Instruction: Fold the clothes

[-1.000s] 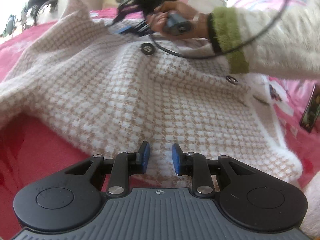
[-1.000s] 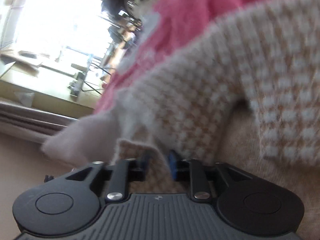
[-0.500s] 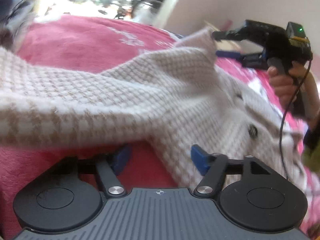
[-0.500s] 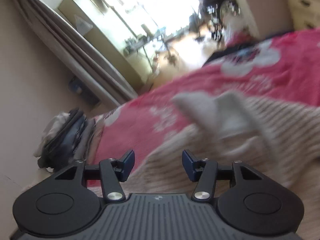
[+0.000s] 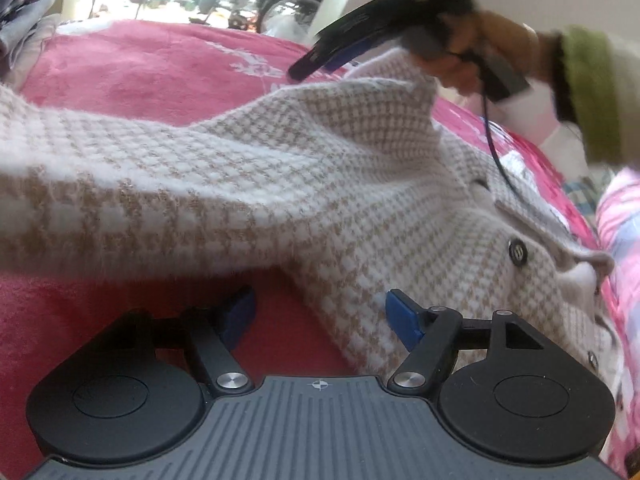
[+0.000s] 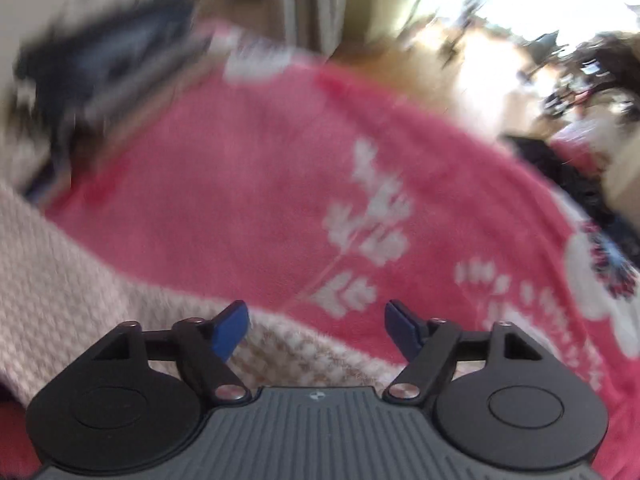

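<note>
Both sets of jaws spread wide, nothing pinched in either.

Left gripper [image 5: 320, 314] sits low in its frame over the pink blanket [image 5: 152, 68], with the houndstooth cardigan [image 5: 280, 168] draped across the middle and a black button [image 5: 517, 251] at the right; the hand [image 5: 472, 60] with the other tool is blurry in the upper right. Right gripper [image 6: 318, 326] hangs over the cardigan's edge at lower left, blanket filling the rest.
</note>
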The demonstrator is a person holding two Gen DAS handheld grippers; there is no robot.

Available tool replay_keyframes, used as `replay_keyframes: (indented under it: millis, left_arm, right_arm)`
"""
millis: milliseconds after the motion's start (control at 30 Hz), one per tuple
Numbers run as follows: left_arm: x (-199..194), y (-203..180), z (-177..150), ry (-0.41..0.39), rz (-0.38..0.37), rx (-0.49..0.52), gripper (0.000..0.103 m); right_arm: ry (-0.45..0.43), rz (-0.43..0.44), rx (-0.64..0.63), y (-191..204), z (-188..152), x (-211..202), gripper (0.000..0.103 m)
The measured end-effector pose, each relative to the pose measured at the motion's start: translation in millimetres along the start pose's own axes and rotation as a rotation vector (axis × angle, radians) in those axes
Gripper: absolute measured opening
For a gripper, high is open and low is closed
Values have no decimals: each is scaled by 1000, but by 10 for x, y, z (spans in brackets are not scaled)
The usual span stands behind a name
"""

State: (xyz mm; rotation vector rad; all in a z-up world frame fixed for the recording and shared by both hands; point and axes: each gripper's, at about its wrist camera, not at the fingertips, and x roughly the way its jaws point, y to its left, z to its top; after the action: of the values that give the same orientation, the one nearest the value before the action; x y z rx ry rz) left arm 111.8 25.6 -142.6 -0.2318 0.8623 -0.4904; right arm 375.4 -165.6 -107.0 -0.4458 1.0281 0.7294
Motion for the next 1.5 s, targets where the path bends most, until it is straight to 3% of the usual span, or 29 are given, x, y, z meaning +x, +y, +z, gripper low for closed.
replay_keyframes:
  millis: [300, 367, 433, 533, 733, 900, 967, 1133, 1200, 1233, 1333, 1500]
  left_arm:
    - [57, 126, 72, -56, -4, -15, 72]
    - [66, 162, 83, -72, 0, -28, 71]
    - [62, 185, 90, -99, 12, -31, 71]
    - [10, 222, 101, -165, 41, -29, 71]
    - [-200, 426, 178, -276, 110, -113, 69]
    - [-286, 570, 249, -297, 163, -132, 69]
    - [-273, 571, 261, -277, 183, -112, 69]
    - [-308, 551, 219, -227, 178, -86, 70]
    - [-348, 542, 194, -206, 163, -86, 71]
    - [-368, 538, 181, -195, 155, -85, 71]
    - [-428, 526, 143, -164, 133, -85, 71]
    - [-488, 356, 40, -104, 80, -44, 71]
  right_arm:
    - [203, 77, -64, 157, 65, 395, 83]
    - [249, 94, -78, 192, 79, 483, 67]
    - [275, 98, -98, 231, 99, 530, 32]
    - [210, 74, -136, 317, 156, 381, 20]
    - [46, 93, -139, 433, 306, 59, 18]
    - [-25, 84, -122, 495, 509, 136, 17]
    - [-62, 40, -94, 458, 547, 304, 1]
    - [-118, -97, 76, 270, 563, 529, 6]
    - [-181, -92, 133, 205, 463, 204, 10]
    - [-212, -90, 162, 173, 413, 42, 18]
    - [-309, -81, 252, 78, 223, -503, 29]
    - [-491, -88, 445, 24, -694, -1933, 39]
